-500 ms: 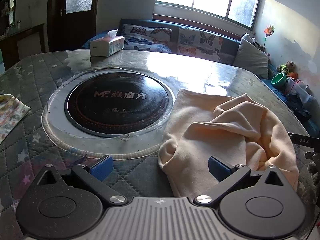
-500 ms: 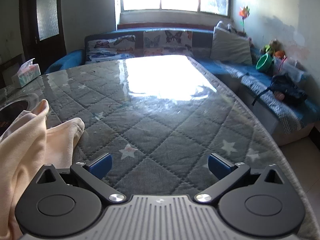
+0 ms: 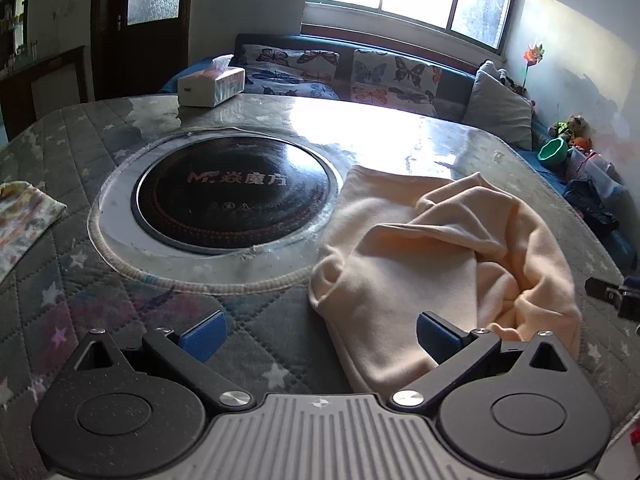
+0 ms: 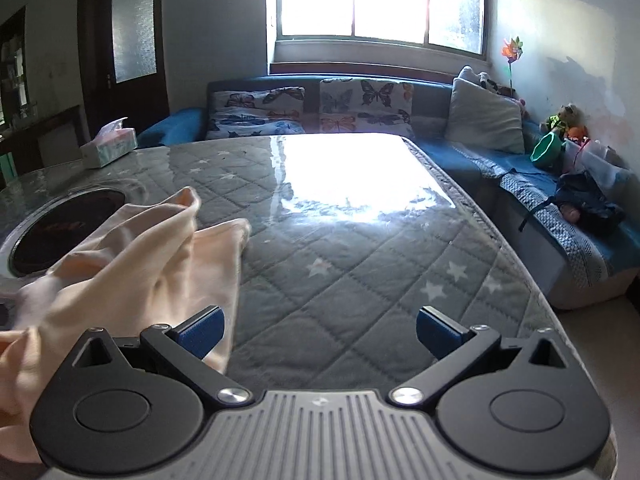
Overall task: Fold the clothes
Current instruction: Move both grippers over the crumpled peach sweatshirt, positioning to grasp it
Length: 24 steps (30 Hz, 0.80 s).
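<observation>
A crumpled peach garment (image 3: 432, 256) lies on the quilted grey table, to the right of the round black cooktop (image 3: 232, 196). My left gripper (image 3: 318, 334) hovers open above the garment's near left edge, its right pad over the cloth and nothing between its fingers. In the right wrist view the same peach garment (image 4: 132, 264) fills the left side. My right gripper (image 4: 318, 330) stands open over the bare quilt (image 4: 360, 288), its left pad just above the cloth's edge. The right gripper's tip (image 3: 612, 292) shows at the far right edge of the left wrist view.
A tissue box (image 3: 211, 86) sits at the table's far left. A floral cloth (image 3: 22, 220) lies at the left edge. A blue sofa with butterfly cushions (image 4: 312, 110) runs behind and to the right of the table, with a green bowl (image 4: 546, 148), toys and a dark bag.
The right gripper has drifted left toward the garment, so more peach cloth now fills its view. The left gripper has barely moved.
</observation>
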Motion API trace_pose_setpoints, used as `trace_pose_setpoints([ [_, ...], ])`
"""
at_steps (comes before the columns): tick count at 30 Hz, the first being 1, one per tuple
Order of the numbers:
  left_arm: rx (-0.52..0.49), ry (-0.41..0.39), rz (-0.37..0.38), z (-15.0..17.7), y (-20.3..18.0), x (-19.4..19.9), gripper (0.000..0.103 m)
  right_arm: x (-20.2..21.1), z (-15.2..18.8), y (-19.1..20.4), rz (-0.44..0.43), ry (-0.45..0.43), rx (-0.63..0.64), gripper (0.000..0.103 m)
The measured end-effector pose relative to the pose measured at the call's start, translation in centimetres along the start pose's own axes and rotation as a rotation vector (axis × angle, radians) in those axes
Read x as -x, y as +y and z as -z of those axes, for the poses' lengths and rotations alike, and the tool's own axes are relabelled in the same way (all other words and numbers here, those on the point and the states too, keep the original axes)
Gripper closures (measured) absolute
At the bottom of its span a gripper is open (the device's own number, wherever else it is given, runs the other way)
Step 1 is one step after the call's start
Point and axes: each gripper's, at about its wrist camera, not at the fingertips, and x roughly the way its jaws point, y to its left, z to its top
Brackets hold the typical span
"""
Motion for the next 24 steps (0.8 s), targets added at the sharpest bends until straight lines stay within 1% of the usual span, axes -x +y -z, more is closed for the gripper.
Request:
trace_pose_setpoints([
  [3, -0.007, -0.006, 0.008, 0.2, -0.3, 0.5, 0.000, 1.7, 0.4, 0.7, -0.018, 0.003, -0.001, 0.000],
  [8, -0.022, -0.021, 0.020, 0.6, -0.9, 1.3, 0.000, 3.1, 0.8, 2.4, -0.053, 0.005, 0.006, 0.000],
  [13, -0.036, -0.016, 0.020, 1.1, -1.4, 1.5, 0.000, 3.7, 1.8, 4.4, -0.086, 0.016, 0.015, 0.000],
  [24, -0.054, -0.010, 0.035, 2.3, -1.9, 2.7, 0.000, 5.0, 3.1, 6.1, -0.140, 0.050, 0.019, 0.000],
])
